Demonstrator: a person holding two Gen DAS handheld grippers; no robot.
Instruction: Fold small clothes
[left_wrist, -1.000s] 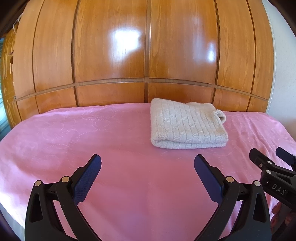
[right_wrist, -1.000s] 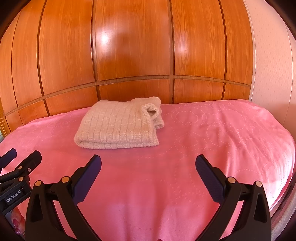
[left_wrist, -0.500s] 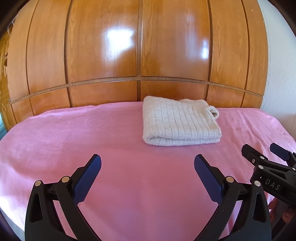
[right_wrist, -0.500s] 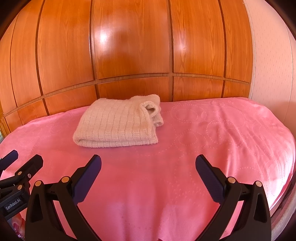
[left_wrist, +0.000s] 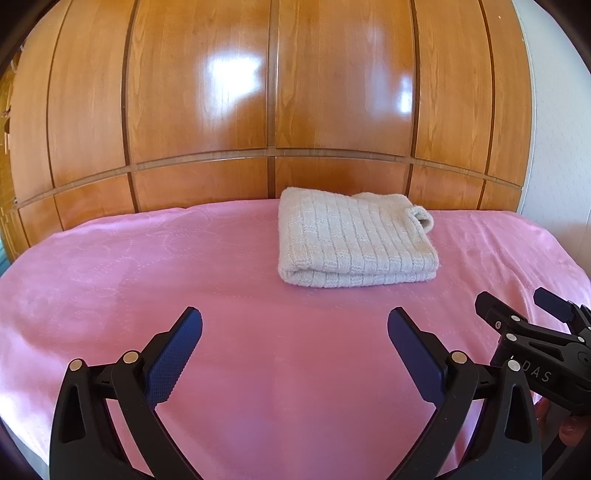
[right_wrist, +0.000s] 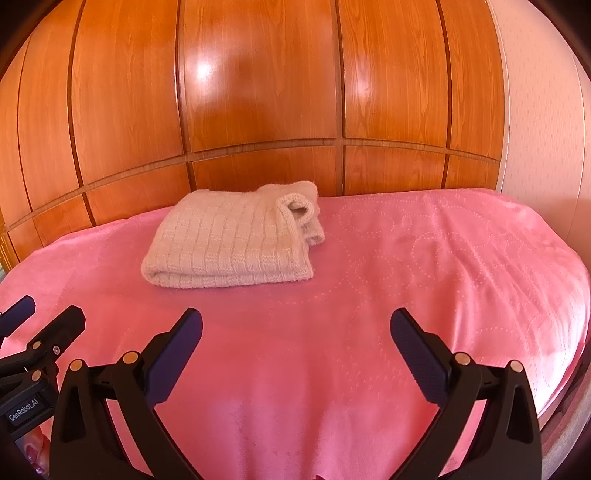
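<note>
A cream knit sweater (left_wrist: 354, 242) lies folded into a flat, thick rectangle on a pink bedspread (left_wrist: 184, 280), close to the wooden headboard (left_wrist: 269, 110) behind it. Its long axis runs side to side, roughly parallel w/ the headboard. The rounded fold edge faces away from the headboard, toward the cameras. A rolled cuff or collar opening (right_wrist: 297, 206) sits at the sweater's right end, on the corner nearest the headboard; can't tell which it is.

Left gripper (left_wrist: 293, 354) hovers over the bedspread, well short of the sweater on the side away from the headboard, jaws spread wide, holding nothing. Right gripper (right_wrist: 295, 356) does the same, also spread wide & empty, w/ the sweater ahead & to its left. The two grippers sit side by side; each shows at the edge of the other's view. Fingertips w/ painted nails (right_wrist: 33, 454) show at the lower left of the right wrist view.
</note>
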